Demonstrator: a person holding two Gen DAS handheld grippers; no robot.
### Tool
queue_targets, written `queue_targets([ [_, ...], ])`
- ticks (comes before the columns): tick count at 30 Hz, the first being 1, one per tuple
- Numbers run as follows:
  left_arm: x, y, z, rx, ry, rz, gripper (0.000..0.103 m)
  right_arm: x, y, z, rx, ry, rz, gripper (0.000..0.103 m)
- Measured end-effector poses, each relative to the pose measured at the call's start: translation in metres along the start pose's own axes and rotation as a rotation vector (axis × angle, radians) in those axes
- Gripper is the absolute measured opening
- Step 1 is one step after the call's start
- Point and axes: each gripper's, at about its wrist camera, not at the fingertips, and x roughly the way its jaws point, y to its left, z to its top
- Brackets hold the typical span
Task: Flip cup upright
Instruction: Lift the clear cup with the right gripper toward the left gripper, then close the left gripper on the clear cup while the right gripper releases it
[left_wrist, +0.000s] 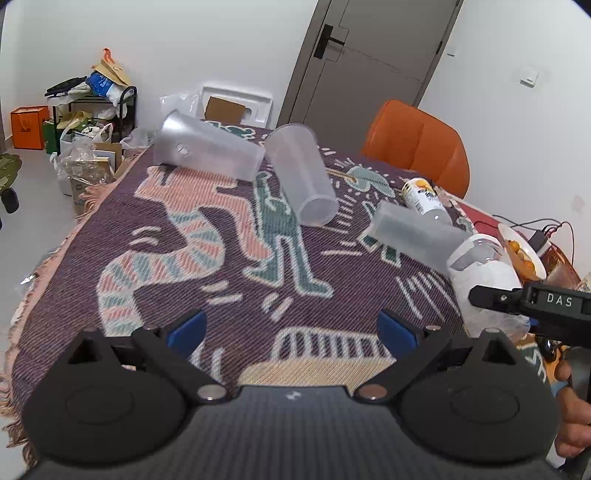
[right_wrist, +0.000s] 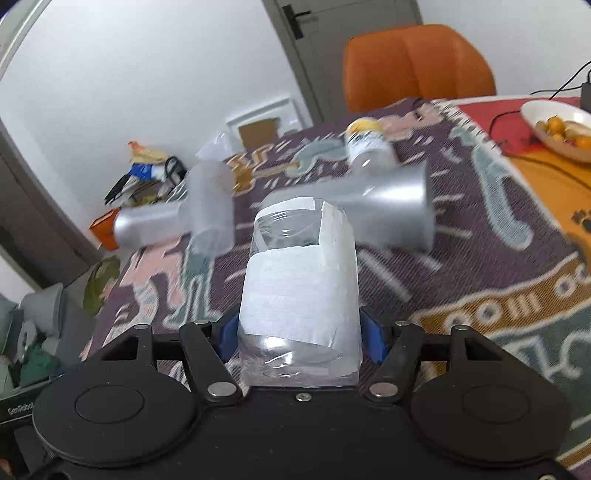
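Observation:
My right gripper (right_wrist: 299, 334) is shut on a clear plastic cup with white tape (right_wrist: 299, 295), held above the patterned cloth; the cup also shows at the right of the left wrist view (left_wrist: 484, 269), with the right gripper (left_wrist: 491, 295) beside it. Three frosted cups lie on their sides on the cloth: one far left (left_wrist: 207, 149), one in the middle (left_wrist: 303, 177), one to the right (left_wrist: 410, 229). My left gripper (left_wrist: 291, 330) is open and empty, low over the near part of the cloth.
A bottle with a yellow cap (left_wrist: 424, 199) lies behind the right cup. A white bowl of orange fruit (left_wrist: 521, 251) and cables sit at the right. An orange chair (left_wrist: 417, 144) stands behind the table. Clutter lies on the floor at the left.

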Motion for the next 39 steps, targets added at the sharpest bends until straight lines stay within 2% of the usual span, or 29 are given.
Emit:
queue_targets([
  [12, -0.021, 0.041, -0.026, -0.024, 0.013, 0.040, 0.098, 0.012, 0.058, -0.051, -0.066, 0.078, 0.065, 0.062],
  [19, -0.031, 0.058, -0.037, -0.032, 0.018, 0.068, 0.098, 0.024, 0.071, -0.066, -0.068, 0.114, 0.081, 0.063],
  [22, -0.034, 0.062, -0.040, -0.035, 0.022, 0.081, 0.098, 0.030, 0.070, -0.070, -0.064, 0.135, 0.074, 0.070],
  [26, -0.036, 0.064, -0.039, -0.050, 0.024, 0.074, 0.098, 0.020, 0.068, -0.069, -0.063, 0.119, 0.098, 0.094],
  [28, -0.036, 0.061, -0.036, -0.054, 0.019, 0.058, 0.098, 0.011, 0.065, -0.066, -0.062, 0.096, 0.106, 0.100],
  [35, -0.033, 0.038, -0.024, -0.046, -0.007, 0.012, 0.098, -0.012, 0.048, -0.057, -0.054, 0.033, 0.117, 0.100],
  [39, -0.025, 0.022, -0.015, -0.027, 0.004, -0.016, 0.098, -0.021, 0.033, -0.055, -0.041, 0.009, 0.117, 0.100],
])
